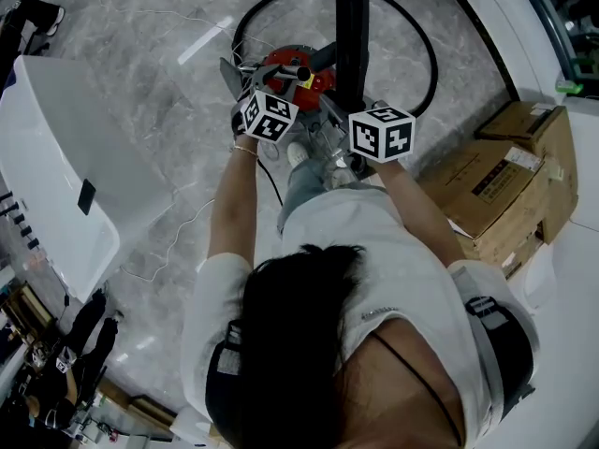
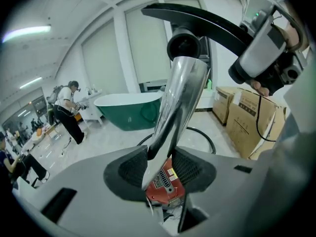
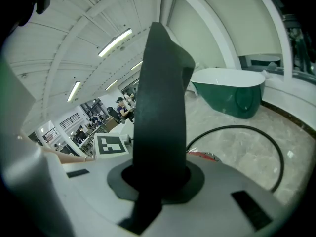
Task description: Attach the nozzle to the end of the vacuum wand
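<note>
My left gripper point(image 2: 160, 166) is shut on the silver vacuum wand point(image 2: 178, 95), which rises between its dark pads. The wand's top end meets the round collar of the black nozzle point(image 2: 205, 21); how deep it sits I cannot tell. My right gripper point(image 3: 158, 177) is shut on the nozzle point(image 3: 160, 107), which stands upright and fills the middle of the right gripper view. In the head view the nozzle point(image 1: 351, 36) points away from the person, just above both marker cubes. The red vacuum body point(image 1: 292, 68) lies on the floor below the grippers.
A black hose point(image 1: 426, 50) loops over the grey marble floor around the vacuum. Cardboard boxes point(image 1: 496, 185) stand at the right. A white bathtub point(image 1: 47, 157) is at the left and a green one point(image 2: 131, 110) farther off. People stand in the background.
</note>
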{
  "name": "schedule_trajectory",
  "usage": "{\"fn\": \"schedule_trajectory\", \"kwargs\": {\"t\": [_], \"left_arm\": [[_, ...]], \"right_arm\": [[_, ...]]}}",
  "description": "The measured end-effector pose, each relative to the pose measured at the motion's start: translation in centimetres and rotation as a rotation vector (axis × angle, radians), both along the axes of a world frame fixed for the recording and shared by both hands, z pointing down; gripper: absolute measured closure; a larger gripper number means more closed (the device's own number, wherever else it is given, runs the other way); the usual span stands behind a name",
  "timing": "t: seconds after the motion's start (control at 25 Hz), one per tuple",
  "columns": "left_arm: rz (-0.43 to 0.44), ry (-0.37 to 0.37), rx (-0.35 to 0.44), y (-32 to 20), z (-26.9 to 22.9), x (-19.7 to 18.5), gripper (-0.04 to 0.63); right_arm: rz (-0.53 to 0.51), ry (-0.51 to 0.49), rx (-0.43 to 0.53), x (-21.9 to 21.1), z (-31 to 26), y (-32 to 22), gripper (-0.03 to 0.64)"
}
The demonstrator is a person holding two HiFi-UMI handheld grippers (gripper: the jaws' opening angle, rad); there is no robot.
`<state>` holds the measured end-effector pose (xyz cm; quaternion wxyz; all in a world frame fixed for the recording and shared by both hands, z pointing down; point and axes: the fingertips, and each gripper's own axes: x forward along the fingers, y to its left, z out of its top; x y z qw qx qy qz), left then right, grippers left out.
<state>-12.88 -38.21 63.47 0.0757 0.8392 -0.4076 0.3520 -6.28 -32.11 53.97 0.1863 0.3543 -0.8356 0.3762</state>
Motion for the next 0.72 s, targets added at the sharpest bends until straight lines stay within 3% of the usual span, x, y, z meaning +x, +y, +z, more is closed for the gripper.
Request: {"fn": "schedule_trajectory", "kwargs": {"t": [0.36,0.72], "left_arm": [[-0.103,0.103,0.015,-2.4,-1.6,-1.7,0.442],[-0.176,0.196,0.026,-4.3,-2.7,-3.3,0.436]], "right_arm": [[-0.013,-0.007,0.047,-0.8,-1.3,-2.7,0.563],[-0.125,-0.022,0.027,-3.1,-1.8,-4.3,0.563]]}}
